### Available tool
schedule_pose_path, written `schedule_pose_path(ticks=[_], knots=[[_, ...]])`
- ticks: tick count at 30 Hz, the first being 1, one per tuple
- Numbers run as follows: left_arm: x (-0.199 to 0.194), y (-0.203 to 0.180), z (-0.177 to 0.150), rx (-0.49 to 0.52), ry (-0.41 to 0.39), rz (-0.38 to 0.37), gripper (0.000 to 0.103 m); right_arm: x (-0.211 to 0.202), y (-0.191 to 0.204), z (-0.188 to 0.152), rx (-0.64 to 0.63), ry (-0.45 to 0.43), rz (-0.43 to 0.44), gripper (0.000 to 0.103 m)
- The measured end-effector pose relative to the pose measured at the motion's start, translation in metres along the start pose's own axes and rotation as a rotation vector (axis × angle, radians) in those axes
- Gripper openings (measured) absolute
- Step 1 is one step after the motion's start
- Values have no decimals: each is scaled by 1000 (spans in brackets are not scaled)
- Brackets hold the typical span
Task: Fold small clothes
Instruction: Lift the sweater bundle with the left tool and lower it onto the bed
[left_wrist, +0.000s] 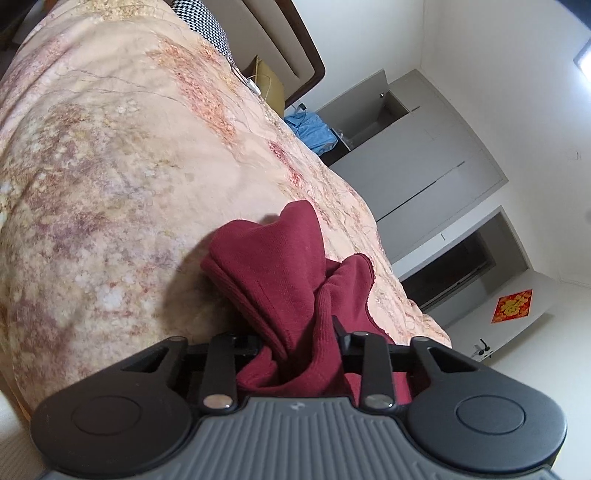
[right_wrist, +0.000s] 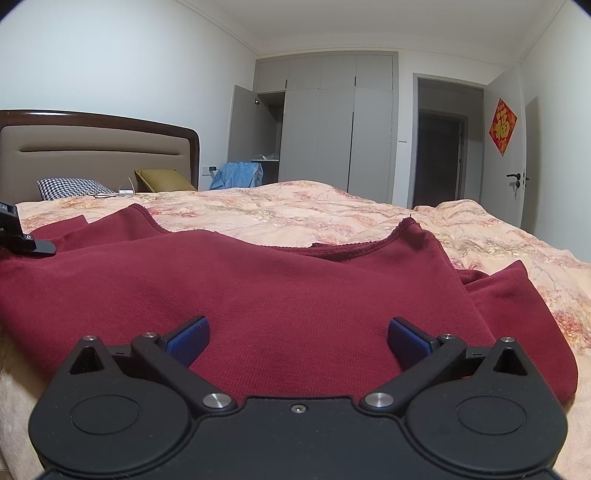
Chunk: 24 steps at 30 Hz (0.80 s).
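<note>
The left gripper has its jaws drawn in on a bunched fold of the dark red ribbed-knit garment; the cloth fills the gap between the black fingers and hides the pads, so it looks pinched, though the contact itself is covered. The view is rolled, and the held part rises in a crumpled, stitched-edged ridge above the bedspread.

The right gripper stands wide open, its blue-padded fingertips well apart and low over the same garment, nothing between them.

In the right wrist view the garment lies spread across the near part of the peach floral quilted bedspread, its scooped neckline edge on the far side and a loose flap trailing right. Beyond it the quilt runs bare and rumpled to the padded beige headboard with dark wood rim, where a black-and-white houndstooth pillow and a mustard cushion rest.
</note>
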<state>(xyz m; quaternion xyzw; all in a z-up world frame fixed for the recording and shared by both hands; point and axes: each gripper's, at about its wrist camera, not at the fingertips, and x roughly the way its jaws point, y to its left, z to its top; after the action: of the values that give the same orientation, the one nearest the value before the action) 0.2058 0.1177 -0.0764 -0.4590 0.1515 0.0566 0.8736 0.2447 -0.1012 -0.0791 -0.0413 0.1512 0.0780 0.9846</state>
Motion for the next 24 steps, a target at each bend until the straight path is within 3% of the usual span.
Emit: schedule_pose_path(ticks=[8,13,18,24], knots=[[3,-21,9,95,13,22,24,-10,-26,21,88,74,78,103],[5,-63,12,298,19,-32,23,-47,-53,28,116,49,62,103],[11,-137,-4,537,43,-127,22,-86,-75,26,110,37,-3,103],[20,-224,-60,684,148,-311,22,-124,-104,10,95,77,-111,103]])
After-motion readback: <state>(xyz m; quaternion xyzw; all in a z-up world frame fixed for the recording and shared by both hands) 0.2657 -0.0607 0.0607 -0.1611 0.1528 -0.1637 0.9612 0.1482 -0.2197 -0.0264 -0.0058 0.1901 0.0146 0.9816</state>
